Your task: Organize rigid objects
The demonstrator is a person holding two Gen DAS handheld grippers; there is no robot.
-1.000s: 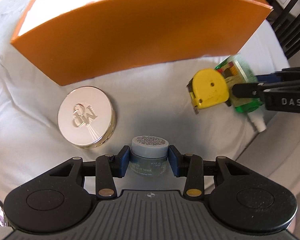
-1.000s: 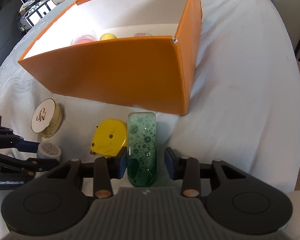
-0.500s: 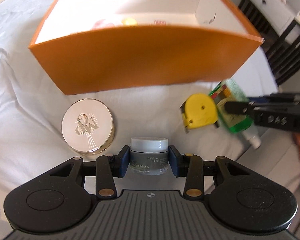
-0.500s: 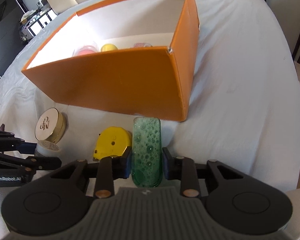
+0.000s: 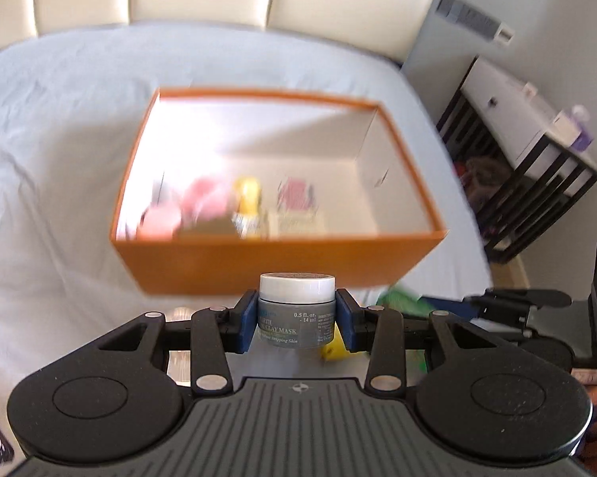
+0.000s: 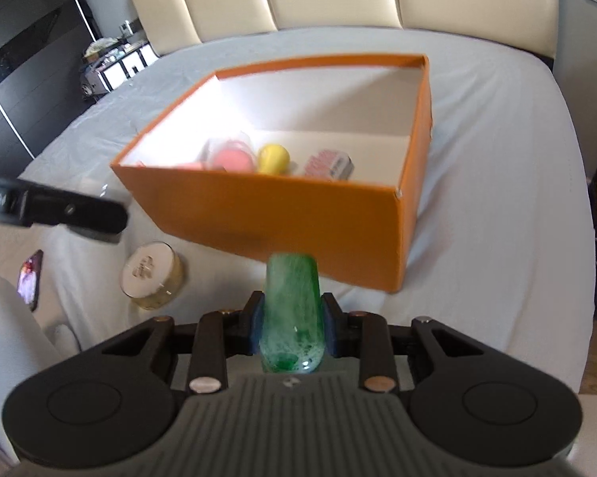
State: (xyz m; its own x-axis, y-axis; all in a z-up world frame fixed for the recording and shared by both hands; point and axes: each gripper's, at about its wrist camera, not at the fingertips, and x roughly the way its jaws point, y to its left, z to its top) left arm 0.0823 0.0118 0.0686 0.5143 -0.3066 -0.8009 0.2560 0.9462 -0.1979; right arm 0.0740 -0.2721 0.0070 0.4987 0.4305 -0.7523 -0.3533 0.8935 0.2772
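- Two grippers, both loaded. Left gripper (image 5: 296, 320) clamped on a small grey clay-mask jar (image 5: 296, 310) with a white lid, bottom centre of the left wrist view.
- Right gripper (image 6: 292, 328) pinched a green bottle (image 6: 291, 310), bottom centre of its own view. Its jaws had just been closing, bottle between them; a second ago the pads stood off the bottle, now they pressed on both flanks.
- Both loads were off the white sheet (image 6: 497, 183); a second ago jar and bottle rested on it.
- Orange box (image 5: 274, 266) sat mid-frame in both views. Earlier only its near wall showed; now its interior was open to view.
- Box held pink, yellow and red-patterned items along the near wall; right half looked bare.
- Gold compact (image 6: 153, 276) lay on the sheet, lower left of the right wrist view, not yet collected.
- Reading: pick-up done for both; next step likely carrying them over the near wall and dropping them into the free half.
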